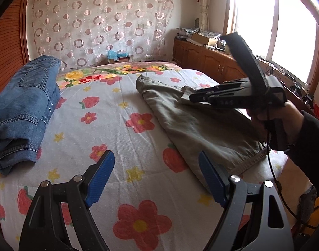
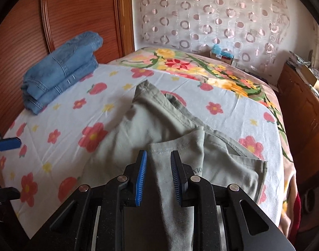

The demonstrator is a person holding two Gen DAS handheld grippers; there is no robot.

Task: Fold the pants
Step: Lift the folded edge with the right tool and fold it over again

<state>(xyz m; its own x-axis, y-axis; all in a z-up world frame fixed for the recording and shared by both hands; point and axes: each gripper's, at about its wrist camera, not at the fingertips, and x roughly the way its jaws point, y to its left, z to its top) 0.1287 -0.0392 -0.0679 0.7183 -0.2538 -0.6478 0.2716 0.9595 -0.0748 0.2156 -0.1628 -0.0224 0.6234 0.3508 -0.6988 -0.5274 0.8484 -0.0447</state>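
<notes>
Grey-green pants point(image 1: 201, 125) lie partly folded on the right half of the flowered bed sheet point(image 1: 109, 108). In the right wrist view a leg end of the pants point(image 2: 169, 146) is laid back over the rest and runs between the fingers of my right gripper point(image 2: 158, 156). Its blue pads stand slightly apart and do not press the cloth. From the left wrist view, the right gripper point(image 1: 191, 98) hovers low over the pants, held by a hand in a dark sleeve. My left gripper point(image 1: 155, 161) is wide open above bare sheet, left of the pants' waistband. One left fingertip point(image 2: 8, 143) shows at the far left.
Folded blue jeans point(image 1: 27, 104) point(image 2: 61, 71) are stacked at the bed's left side beside a wooden panel point(image 2: 75, 10). A wooden cabinet point(image 1: 203, 56) with clutter runs under the window on the right. A small box point(image 1: 117, 58) sits at the bed's far end.
</notes>
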